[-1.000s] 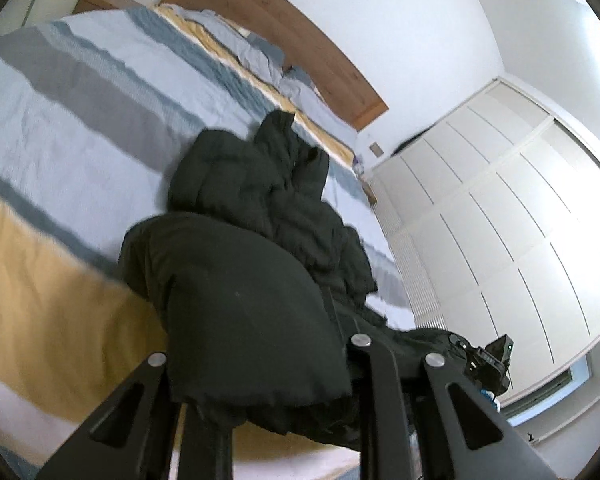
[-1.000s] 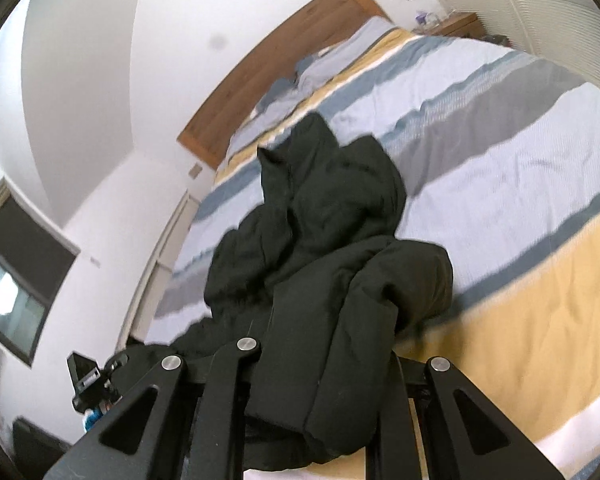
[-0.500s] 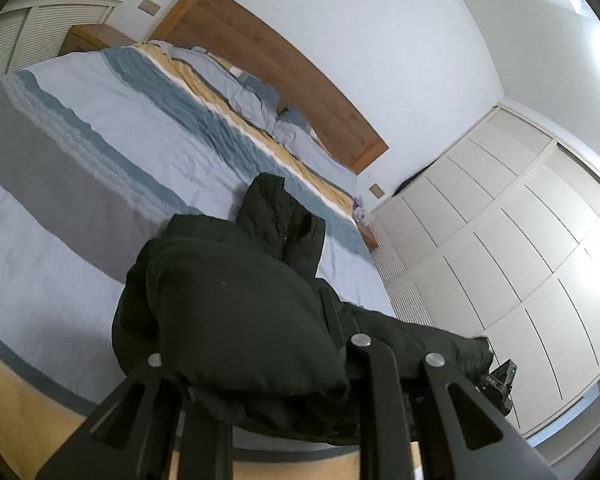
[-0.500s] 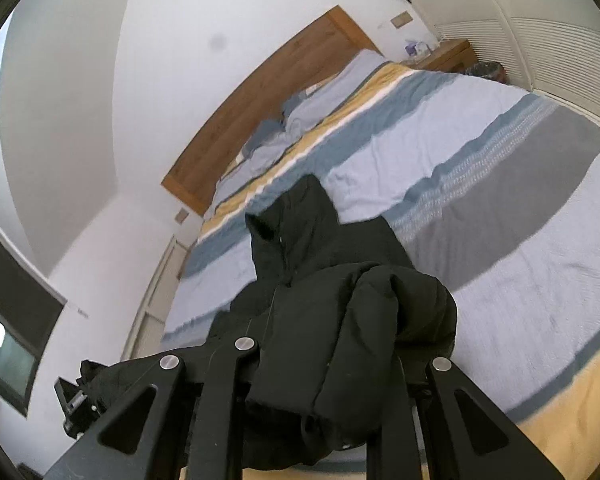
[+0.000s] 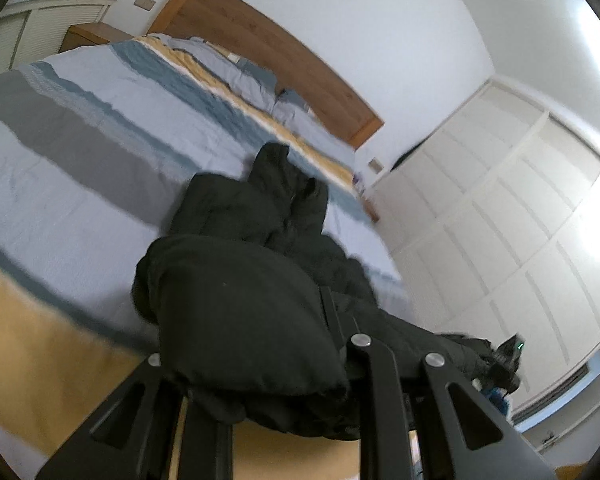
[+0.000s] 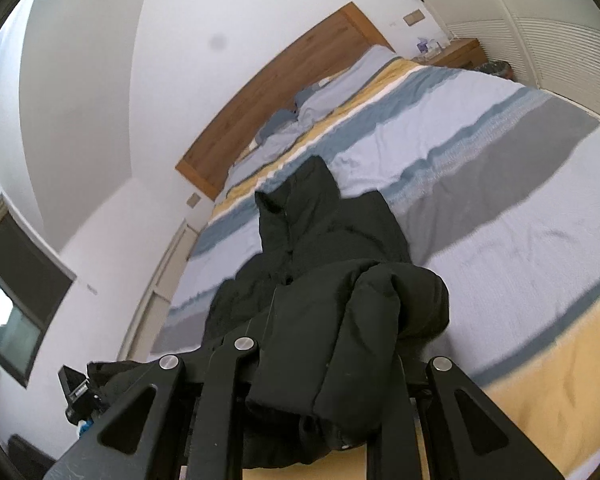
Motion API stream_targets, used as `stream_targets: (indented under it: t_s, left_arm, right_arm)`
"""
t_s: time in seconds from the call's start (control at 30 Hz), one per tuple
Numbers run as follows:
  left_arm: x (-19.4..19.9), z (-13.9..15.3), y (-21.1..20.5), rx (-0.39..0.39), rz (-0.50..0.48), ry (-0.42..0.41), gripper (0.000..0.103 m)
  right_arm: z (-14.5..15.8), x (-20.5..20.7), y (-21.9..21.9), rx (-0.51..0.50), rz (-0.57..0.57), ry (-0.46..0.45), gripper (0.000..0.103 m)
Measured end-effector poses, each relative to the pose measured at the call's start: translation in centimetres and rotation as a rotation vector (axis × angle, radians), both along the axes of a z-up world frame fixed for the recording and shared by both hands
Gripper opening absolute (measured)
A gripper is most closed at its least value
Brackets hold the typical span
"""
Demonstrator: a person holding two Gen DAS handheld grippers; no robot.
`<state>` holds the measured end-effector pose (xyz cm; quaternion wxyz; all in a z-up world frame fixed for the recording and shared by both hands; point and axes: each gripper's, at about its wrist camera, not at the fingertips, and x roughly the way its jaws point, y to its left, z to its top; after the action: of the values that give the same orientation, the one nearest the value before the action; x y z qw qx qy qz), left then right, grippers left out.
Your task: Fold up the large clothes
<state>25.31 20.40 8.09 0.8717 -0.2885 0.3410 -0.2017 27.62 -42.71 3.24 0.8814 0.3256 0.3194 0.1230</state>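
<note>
Your left gripper (image 5: 284,392) and right gripper (image 6: 320,396) are each nearly closed, pinching a bunched fold of the black puffer jacket (image 6: 332,248), whose held end is lifted near the foot edge of the striped bed (image 6: 500,184) while its collar end lies toward the headboard (image 5: 284,64).

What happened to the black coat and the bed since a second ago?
Both views swung up toward the headboard half a second ago, then tipped back down, so the yellow stripe near the bed's foot shows again. The black coat looks much as it did a second ago. Nothing was grabbed or dropped: the left gripper and right gripper stayed clamped on its bunched hem, hood end lying on the striped duvet.
</note>
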Motion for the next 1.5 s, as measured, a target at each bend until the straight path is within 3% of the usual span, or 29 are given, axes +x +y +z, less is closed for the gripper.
stream_targets:
  t_s: [0.27,0.4,0.53,0.7,0.9,1.17,1.37,1.5]
  left_arm:
    - [-7.6,-7.1,0.3,0.1,0.002,0.138,0.019]
    - [-10.1,-10.8,-0.4,0.205,0.01,0.2,0.02]
    - [-11.5,-13.1,-0.8,0.235,0.049,0.236,0.028]
    - [-13.6,-13.2,-0.8,0.259,0.102,0.231,0.044]
    - [-15.5,-10.8,0.0,0.285,0.122,0.197,0.056]
    - [-17.0,-6.9,2.9,0.351,0.146,0.146,0.063]
    - [-11.6,-5.0,4.0,0.373,0.177,0.104,0.063]
    - [-3.3,-5.1,3.0,0.387,0.148,0.073,0.063]
  right_arm:
    - [-5.0,-6.5,1.0,-0.041,0.013,0.101,0.022]
    - [-8.5,-8.9,1.4,-0.081,0.0,0.172,0.024]
    - [-12.0,-10.2,1.5,-0.127,-0.021,0.247,0.029]
    - [-14.2,-11.1,1.5,-0.188,-0.056,0.31,0.043]
    - [-12.7,-13.0,0.2,-0.226,-0.1,0.282,0.076]
    - [-7.7,-13.9,-3.5,-0.358,-0.154,0.213,0.086]
    - [-4.0,-9.5,-2.4,-0.366,-0.111,0.12,0.087]
    - [-2.7,-3.9,-0.1,-0.357,-0.07,0.076,0.088]
